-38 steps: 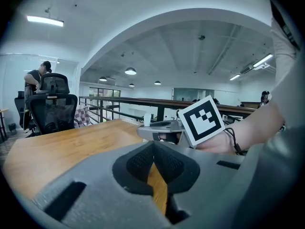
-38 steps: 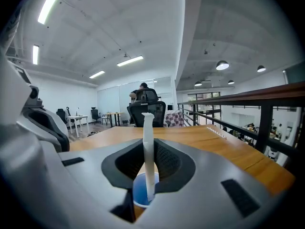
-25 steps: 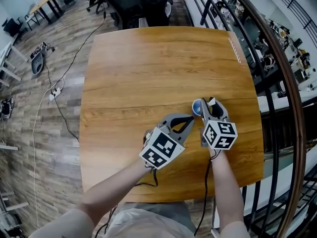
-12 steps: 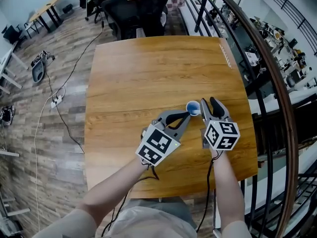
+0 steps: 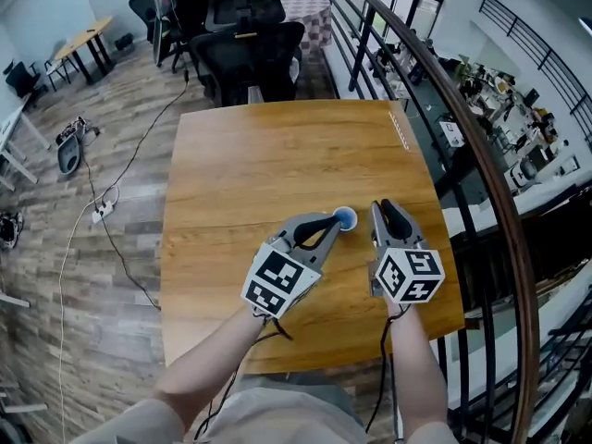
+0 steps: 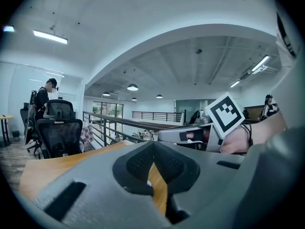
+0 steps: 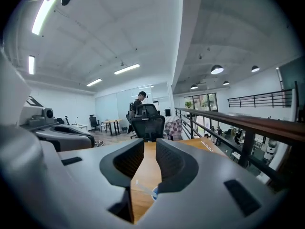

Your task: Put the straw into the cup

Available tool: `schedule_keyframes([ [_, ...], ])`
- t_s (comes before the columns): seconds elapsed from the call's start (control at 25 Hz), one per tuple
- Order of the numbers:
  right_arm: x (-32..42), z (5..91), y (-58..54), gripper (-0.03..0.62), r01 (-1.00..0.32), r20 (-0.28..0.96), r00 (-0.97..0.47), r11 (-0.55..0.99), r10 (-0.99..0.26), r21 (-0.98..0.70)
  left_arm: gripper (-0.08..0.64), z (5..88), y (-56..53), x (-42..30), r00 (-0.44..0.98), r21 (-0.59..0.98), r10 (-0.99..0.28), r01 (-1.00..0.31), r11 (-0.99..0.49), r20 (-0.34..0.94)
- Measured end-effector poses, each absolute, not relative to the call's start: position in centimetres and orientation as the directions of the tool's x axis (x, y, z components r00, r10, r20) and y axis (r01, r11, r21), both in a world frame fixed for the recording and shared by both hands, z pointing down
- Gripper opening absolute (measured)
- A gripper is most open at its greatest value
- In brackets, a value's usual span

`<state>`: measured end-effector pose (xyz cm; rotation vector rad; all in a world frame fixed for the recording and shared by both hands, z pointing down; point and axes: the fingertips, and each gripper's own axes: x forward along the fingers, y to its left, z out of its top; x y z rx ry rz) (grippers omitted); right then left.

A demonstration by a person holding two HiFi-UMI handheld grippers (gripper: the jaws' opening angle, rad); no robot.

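Observation:
A small blue cup stands on the wooden table, between and just beyond my two grippers. In the right gripper view the cup shows low down through the jaw gap, with a pale straw sticking out of it to the left. My right gripper hangs above the table right of the cup; its jaws are closing, a clear gap remains and nothing is between them. My left gripper is raised left of the cup, its tips together and empty.
Black office chairs stand past the table's far edge. A dark railing curves close along the table's right side. Cables and a power strip lie on the wood floor at the left. A person stands far off by the chairs.
Both grippers have lifted away from the table while the cup stays standing on it. The right gripper's jaws have drawn narrower.

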<state>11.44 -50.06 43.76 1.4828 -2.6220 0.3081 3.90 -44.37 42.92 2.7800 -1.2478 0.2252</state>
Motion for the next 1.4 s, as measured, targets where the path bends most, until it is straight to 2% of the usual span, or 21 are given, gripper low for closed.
schedule_keyframes([
  [0.28,12.0,37.8,-44.5,0.067,-0.848,0.087,-0.529,0.522,-0.844,-0.094,0.014,39.0,-41.5,2.9,0.640,-0.003,-0.761,-0.765,-0.644,0.109],
  [0.48,12.8,35.6,-39.9,0.060,-0.835,0.086,-0.549,0.551,-0.831,-0.011,0.014,36.3,-37.7,2.9,0.651,-0.071,-0.757,-0.754,-0.653,0.059],
  [0.6,14.2,35.5,-37.5,0.052,-0.832,0.092,-0.553,0.553,-0.828,-0.027,0.014,35.4,-35.2,3.1,0.656,-0.101,-0.754,-0.748,-0.656,0.042],
  [0.92,15.9,37.9,-32.7,0.041,-0.829,0.102,-0.558,0.546,-0.824,-0.120,0.014,35.6,-31.8,4.2,0.680,-0.103,-0.731,-0.725,-0.681,0.044],
  [1.24,14.8,36.4,-28.5,0.037,-0.817,0.088,-0.576,0.575,-0.813,-0.037,0.014,37.2,-29.1,5.0,0.703,-0.088,-0.707,-0.701,-0.707,0.073],
  [1.4,15.0,35.9,-28.3,0.029,-0.817,0.042,-0.573,0.567,-0.819,-0.102,0.014,37.3,-28.6,5.3,0.714,-0.080,-0.695,-0.690,-0.719,0.086],
])
